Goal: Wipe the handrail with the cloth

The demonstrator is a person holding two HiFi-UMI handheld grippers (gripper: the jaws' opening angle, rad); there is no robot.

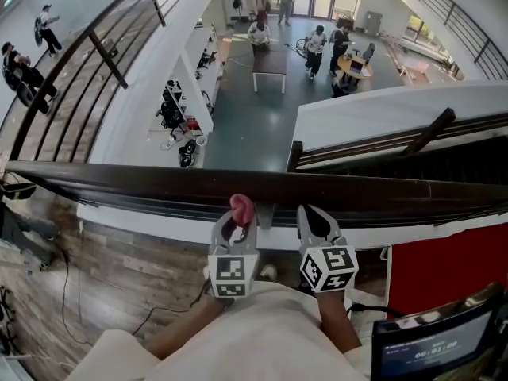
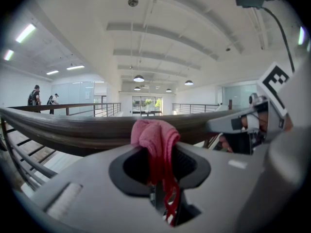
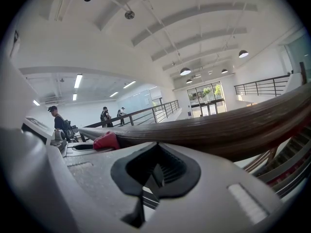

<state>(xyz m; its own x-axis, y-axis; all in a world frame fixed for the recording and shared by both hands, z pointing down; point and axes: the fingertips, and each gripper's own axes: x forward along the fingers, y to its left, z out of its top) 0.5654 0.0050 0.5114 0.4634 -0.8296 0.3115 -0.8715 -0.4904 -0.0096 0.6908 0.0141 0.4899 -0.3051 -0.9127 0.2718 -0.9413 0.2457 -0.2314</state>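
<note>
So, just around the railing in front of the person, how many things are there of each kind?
Cloths: 1, the crumpled pink fabric cloth.
Handrails: 1, the long dark wooden handrail.
Grippers: 2, the grey left gripper shut on that cloth, and the grey right gripper shut on nothing.
Total: 4.

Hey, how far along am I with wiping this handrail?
Done: the pink cloth is clamped in the left gripper. In hand: the cloth is held up at the near edge of the handrail; contact can't be confirmed. Left: the wipe along the rail, which shows no wiped stretch. The right gripper is shut and empty.
</note>
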